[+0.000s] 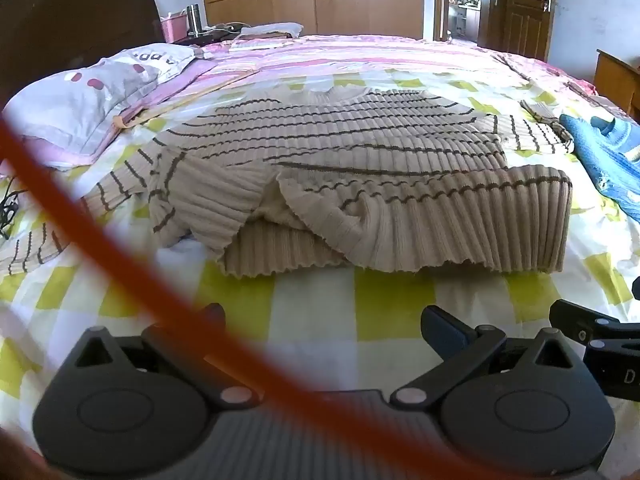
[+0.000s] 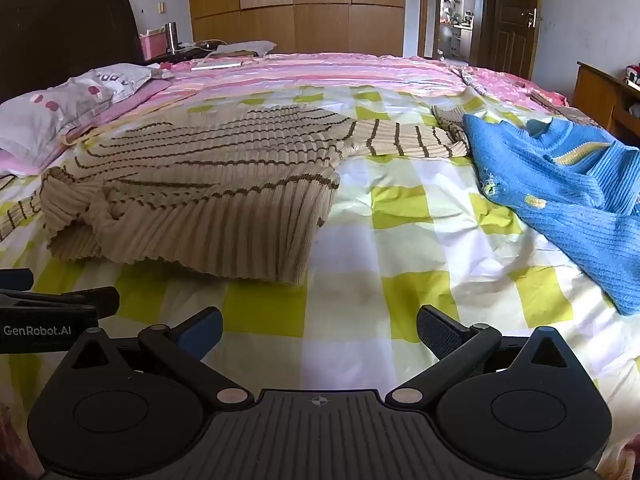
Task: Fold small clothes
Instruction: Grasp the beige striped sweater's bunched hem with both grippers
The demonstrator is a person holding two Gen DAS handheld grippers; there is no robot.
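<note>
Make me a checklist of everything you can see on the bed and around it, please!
Surface: bed sheet with yellow-green and white checks, wrinkled.
Job's things: beige striped sweater lying partly folded, hem rumpled; blue sweater heaped to its right, lying over one beige sleeve end.
Clutter: pillow at the left; pink striped quilt behind.
Grippers: left gripper and right gripper both open, holding nothing, short of the sweater.
Cables: orange cord, blurred, crossing the left view.
Surroundings: wooden wardrobe; open door.
</note>
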